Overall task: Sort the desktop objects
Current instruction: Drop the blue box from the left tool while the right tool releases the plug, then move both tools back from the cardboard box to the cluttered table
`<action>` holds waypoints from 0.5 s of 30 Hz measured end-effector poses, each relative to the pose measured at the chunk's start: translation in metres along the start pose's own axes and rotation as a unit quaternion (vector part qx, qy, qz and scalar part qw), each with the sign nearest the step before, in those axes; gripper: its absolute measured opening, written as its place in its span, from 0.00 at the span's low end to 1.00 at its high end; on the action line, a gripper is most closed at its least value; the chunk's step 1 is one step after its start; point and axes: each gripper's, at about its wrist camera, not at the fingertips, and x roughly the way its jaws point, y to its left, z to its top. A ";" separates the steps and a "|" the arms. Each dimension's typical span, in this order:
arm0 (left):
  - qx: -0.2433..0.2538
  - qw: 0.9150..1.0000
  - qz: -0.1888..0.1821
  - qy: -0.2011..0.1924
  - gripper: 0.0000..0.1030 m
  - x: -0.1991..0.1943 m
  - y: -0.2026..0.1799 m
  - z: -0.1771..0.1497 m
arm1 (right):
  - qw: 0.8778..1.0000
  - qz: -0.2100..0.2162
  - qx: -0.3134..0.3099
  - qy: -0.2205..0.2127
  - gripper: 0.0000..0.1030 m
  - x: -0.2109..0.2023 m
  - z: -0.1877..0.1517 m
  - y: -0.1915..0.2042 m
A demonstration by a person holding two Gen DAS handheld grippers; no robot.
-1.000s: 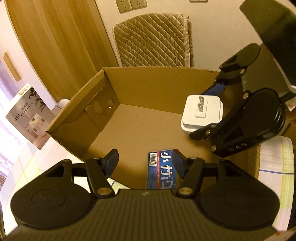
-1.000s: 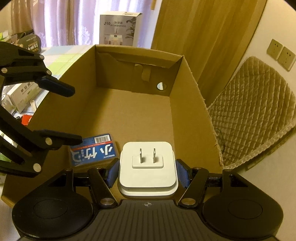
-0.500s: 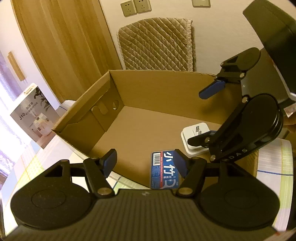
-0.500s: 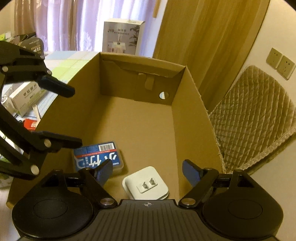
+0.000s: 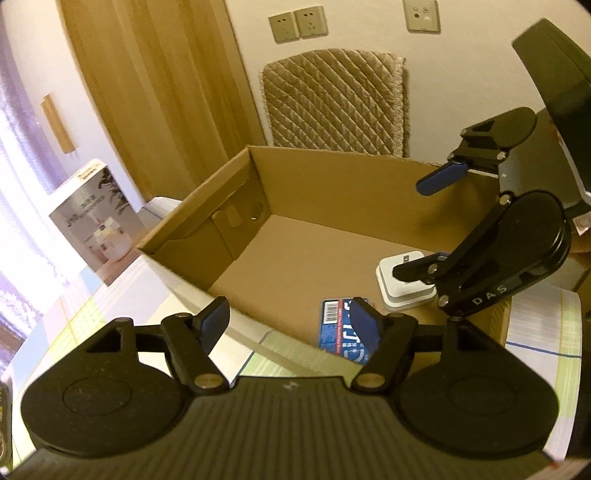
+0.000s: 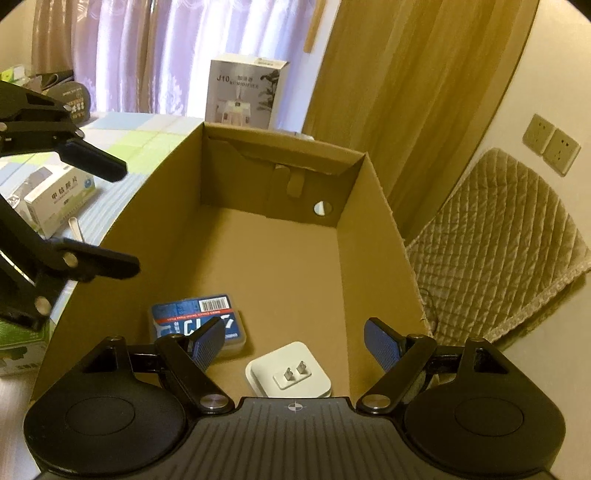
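Observation:
An open cardboard box (image 6: 373, 192) (image 5: 207, 199) stands on the table. On its floor lie a white plug adapter (image 6: 290, 373) (image 5: 400, 280), prongs up, and a blue card pack (image 6: 184, 317) (image 5: 338, 325) beside it. My right gripper (image 6: 295, 341) hangs open above the adapter, holding nothing; in the left wrist view it (image 5: 428, 225) reaches in from the right. My left gripper (image 5: 290, 321) is open and empty over the box's near wall; in the right wrist view it (image 6: 122, 214) shows at the left edge.
A white humidifier box (image 6: 245, 94) (image 5: 94, 218) stands beyond the carton's far end. A small medicine box (image 6: 55, 199) and other packets lie on the checked tablecloth (image 6: 129, 136) to the left. A quilted chair back (image 6: 491, 236) and wall sockets (image 5: 297, 24) are behind.
My right gripper opened and let the white adapter drop onto the box floor, then rose. My left gripper pulled back and up from the box.

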 end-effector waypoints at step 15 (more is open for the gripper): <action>-0.120 0.990 0.072 -0.029 0.96 -0.087 0.058 -0.040 | 0.994 0.036 0.035 -0.099 0.90 -0.046 0.021 0.027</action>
